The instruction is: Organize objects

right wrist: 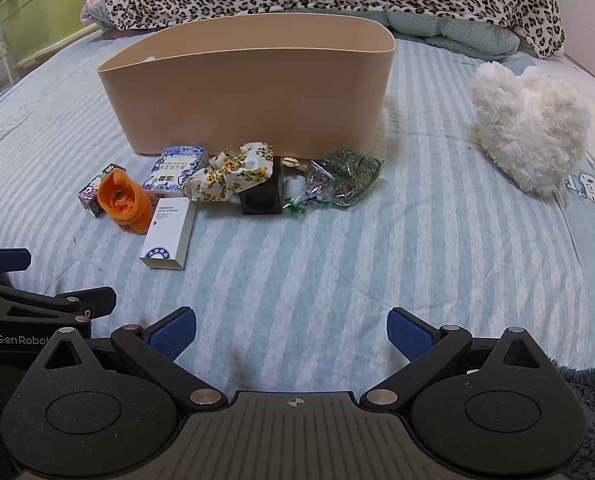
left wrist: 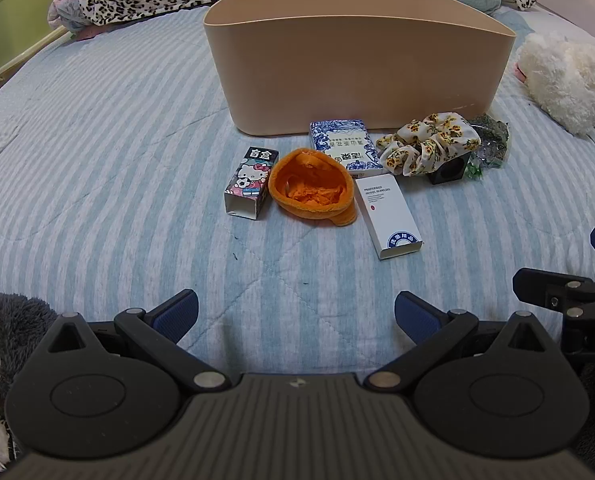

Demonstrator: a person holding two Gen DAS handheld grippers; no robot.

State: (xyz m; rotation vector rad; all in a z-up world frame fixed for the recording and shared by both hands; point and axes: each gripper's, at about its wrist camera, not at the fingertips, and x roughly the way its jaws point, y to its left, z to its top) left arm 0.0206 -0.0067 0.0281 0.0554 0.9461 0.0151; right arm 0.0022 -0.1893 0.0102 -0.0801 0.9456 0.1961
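Both grippers, left (left wrist: 296,316) & right (right wrist: 291,334), gape wide, empty; only right view shows herb bag (right wrist: 343,178) fully (beside bin (right wrist: 249,92)).

I am looking across the bed (left wrist: 97,168) at the tub (left wrist: 357,76), which is standing behind a row of small items. The cartoon box (left wrist: 249,188) is lying farthest left, with the knit pouch (left wrist: 313,192) touching its right side. Behind the pouch, the patterned box (left wrist: 345,148) is resting just before the tub. The hotel box (left wrist: 389,216) is lying nearest me. To the right, the scrunchie (left wrist: 429,144) is draping over the cube (right wrist: 262,200), and the herb bag (right wrist: 343,180) is lying right of it. The plush toy (right wrist: 533,136) is sitting well apart, far right.
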